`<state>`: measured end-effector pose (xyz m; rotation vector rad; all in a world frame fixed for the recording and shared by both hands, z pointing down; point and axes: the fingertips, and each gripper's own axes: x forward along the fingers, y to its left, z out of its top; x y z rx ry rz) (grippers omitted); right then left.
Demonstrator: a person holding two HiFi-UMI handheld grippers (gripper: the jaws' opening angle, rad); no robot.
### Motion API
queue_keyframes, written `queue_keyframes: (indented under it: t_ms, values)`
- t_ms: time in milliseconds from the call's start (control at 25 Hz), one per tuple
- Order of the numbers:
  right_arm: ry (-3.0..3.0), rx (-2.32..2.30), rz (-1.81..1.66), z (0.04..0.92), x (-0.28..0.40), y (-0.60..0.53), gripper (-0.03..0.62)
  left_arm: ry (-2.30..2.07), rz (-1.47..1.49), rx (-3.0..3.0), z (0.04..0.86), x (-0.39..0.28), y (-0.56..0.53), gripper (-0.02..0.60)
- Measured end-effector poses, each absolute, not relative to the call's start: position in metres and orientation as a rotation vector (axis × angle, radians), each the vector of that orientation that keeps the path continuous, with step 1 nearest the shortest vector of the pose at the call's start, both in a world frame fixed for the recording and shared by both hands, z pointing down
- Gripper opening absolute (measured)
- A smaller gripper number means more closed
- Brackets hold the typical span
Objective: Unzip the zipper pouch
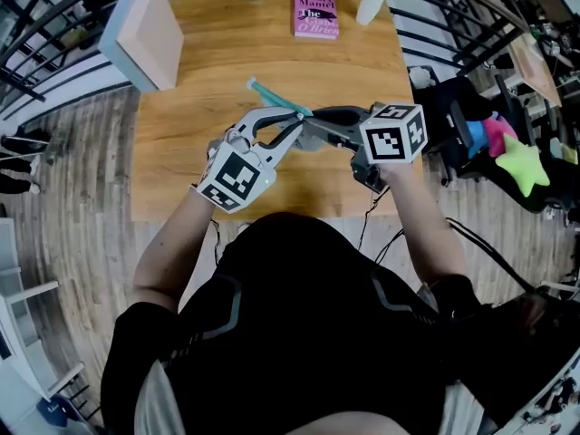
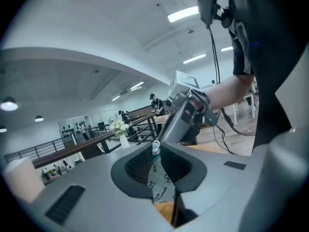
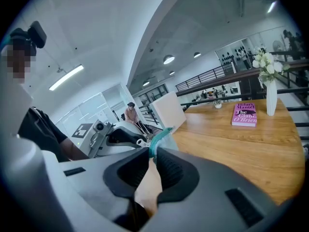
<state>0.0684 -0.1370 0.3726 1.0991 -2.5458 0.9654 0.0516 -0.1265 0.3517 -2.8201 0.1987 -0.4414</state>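
Observation:
I hold the zipper pouch up over the wooden table [image 1: 181, 143], between both grippers. Its teal zipper strip [image 1: 272, 96] sticks out toward the far left. In the left gripper view, the clear printed film of the pouch [image 2: 159, 182] runs between the pads, and my left gripper [image 2: 155, 166] is shut on it. My right gripper [image 3: 153, 161] is shut on the pouch at its teal zipper edge [image 3: 161, 135]. In the head view the left gripper [image 1: 292, 127] and right gripper [image 1: 313, 120] meet tip to tip. Most of the pouch is hidden by the jaws.
A pink book [image 1: 316, 14] and a white vase with flowers [image 1: 372, 5] stand at the table's far edge, a large white box [image 1: 140, 34] at the far left corner. Black railings surround the table. Colourful toys [image 1: 507, 152] lie to the right.

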Motion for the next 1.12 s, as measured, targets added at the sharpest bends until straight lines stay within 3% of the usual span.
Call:
queue_keyframes:
  t_ms: [320, 1120]
  values:
    - [-2.541, 1.099, 0.923, 0.369, 0.069, -0.131, 0.058, 0.29, -0.329, -3.204, 0.35, 0.043, -0.136, 0.049]
    - [-2.51, 1.008, 0.811, 0.385, 0.054, -0.134, 0.057, 0.414, -0.439, -3.218, 0.369, 0.035, -0.141, 0.032]
